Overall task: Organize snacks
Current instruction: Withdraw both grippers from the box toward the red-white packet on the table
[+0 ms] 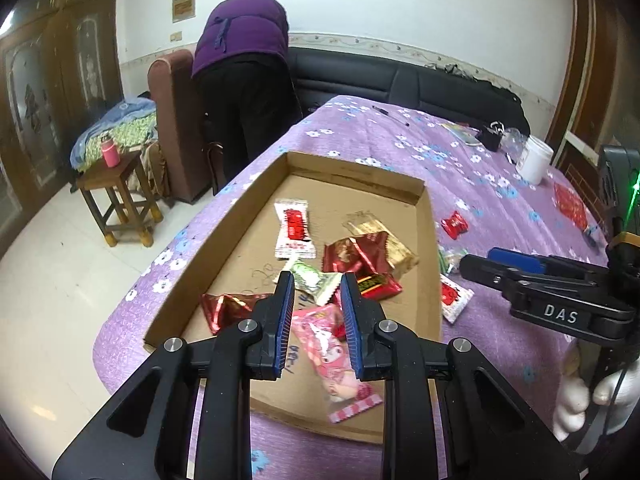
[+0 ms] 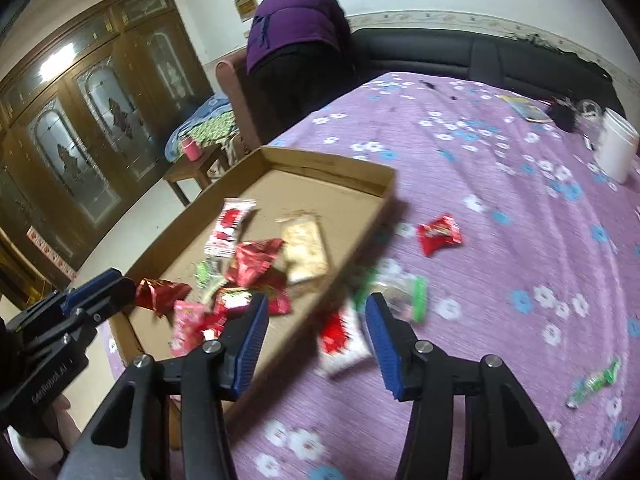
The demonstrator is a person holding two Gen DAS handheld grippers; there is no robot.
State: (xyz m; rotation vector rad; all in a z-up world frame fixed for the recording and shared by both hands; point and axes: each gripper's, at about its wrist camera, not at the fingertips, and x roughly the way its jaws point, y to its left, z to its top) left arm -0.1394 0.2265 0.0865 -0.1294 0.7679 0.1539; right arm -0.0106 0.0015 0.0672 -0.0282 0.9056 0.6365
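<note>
A shallow cardboard tray [image 1: 224,216] [image 2: 372,216] on the purple flowered cloth holds several wrapped snacks. My left gripper [image 1: 317,280] hovers open over the tray's near end, above a pink snack packet [image 1: 324,340] and a green-white packet [image 1: 310,276]. My right gripper [image 2: 316,304] is open and empty just right of the tray, above a red-and-white packet [image 2: 340,340] lying on the cloth. A green-edged clear packet [image 2: 404,296], a red packet [image 2: 438,234] and a green candy [image 2: 596,380] also lie loose on the cloth. The right gripper shows in the left wrist view [image 1: 480,266].
A white jar [image 2: 616,148] and dark clutter [image 2: 564,114] stand at the cloth's far right. A person in a purple vest [image 1: 244,40] bends over beyond the table. A wooden stool [image 1: 116,196] with a pink bottle stands on the floor left.
</note>
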